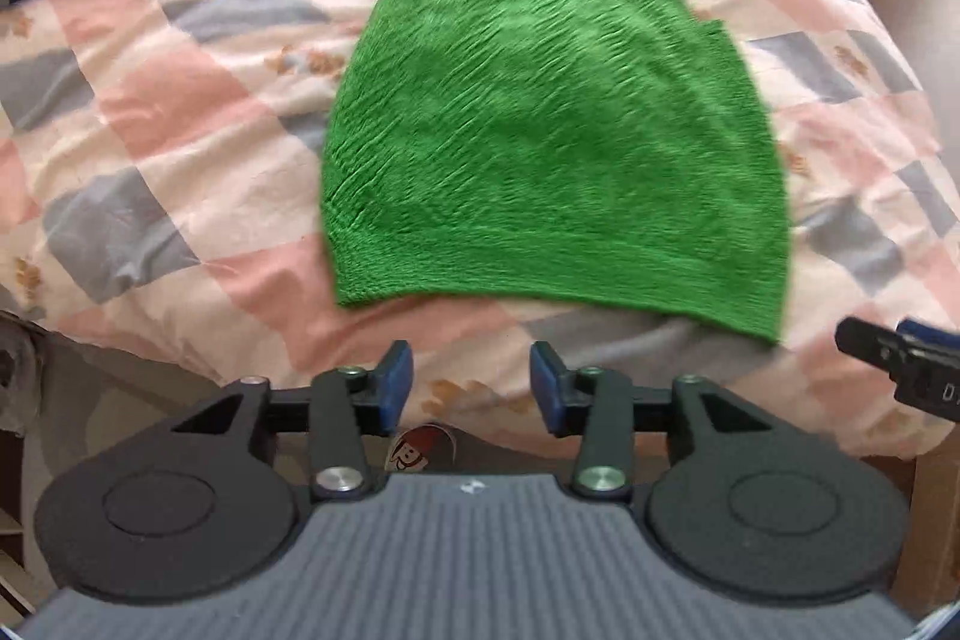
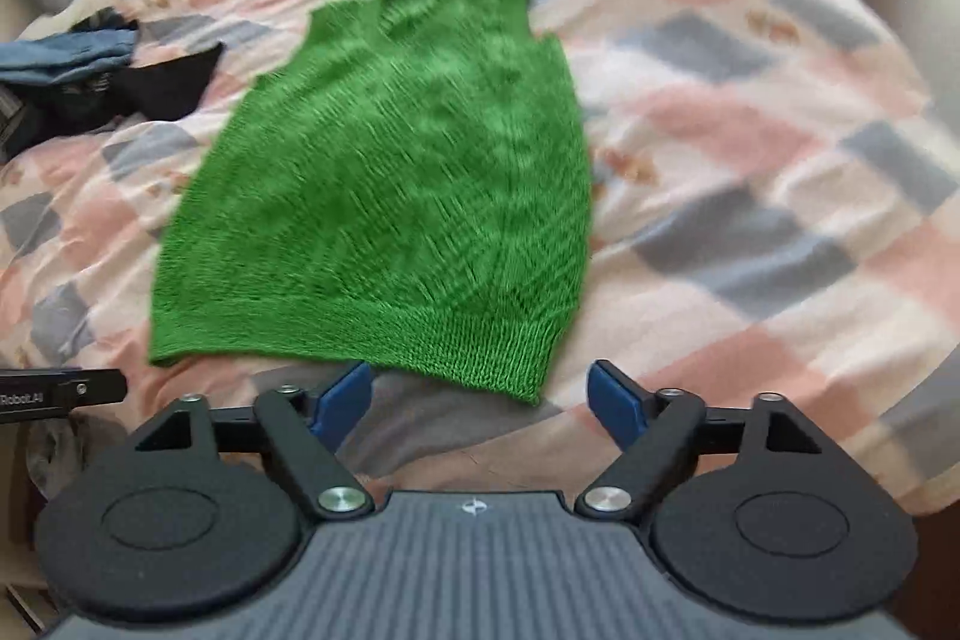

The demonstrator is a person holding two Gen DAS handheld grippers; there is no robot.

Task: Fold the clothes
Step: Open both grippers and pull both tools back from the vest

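1. Two grippers I'm running, left gripper (image 1: 471, 388) and right gripper (image 2: 480, 403): jaws spread, pinching nothing.
2. "Robot.AI" lettering shows on one.
3. Green ribbed-knit vest (image 2: 390, 196) lies flat on the checked quilt (image 2: 750, 148), hem nearest me.

The bed (image 1: 180, 100) is viewed from its near edge by both wrist cameras, each aimed forward and slightly down. The green knitted vest (image 1: 552, 130) is shared, seen close, nearer the hem, alongside the dark clothes pile (image 2: 90, 76).
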